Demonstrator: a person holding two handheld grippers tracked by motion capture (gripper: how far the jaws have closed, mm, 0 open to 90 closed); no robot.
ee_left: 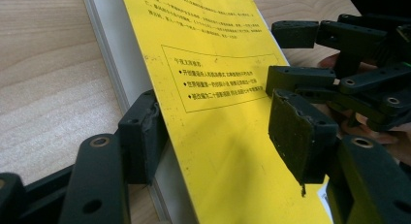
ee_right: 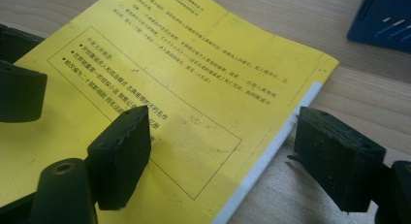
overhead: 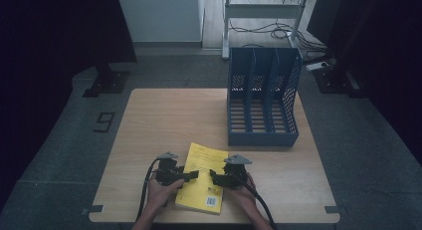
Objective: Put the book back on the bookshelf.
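While the yellow book (overhead: 202,177) lies flat at the near edge of the bench (overhead: 164,120), a claw stands at each of its long sides. Left claw (overhead: 191,176): jaws wide, straddling the left edge of the book, one pad beside the page block near the bench top, the other above the cover; in the left gripper view (ee_left: 213,132) neither pad clearly presses. Right claw (overhead: 213,176): jaws likewise apart, one pad over the printed cover (ee_right: 160,112), the other just off the right edge above bare wood, so nothing is held. Beyond, at the far right, stands the blue file rack (overhead: 263,98), well apart from the book. Likely hazards: if either claw closes on the cover alone, the cover may peel up and crease while the pages stay down; a grip taken too near one corner could let the book sag and slide out; uneven closing of the two claws could push it off the near edge.
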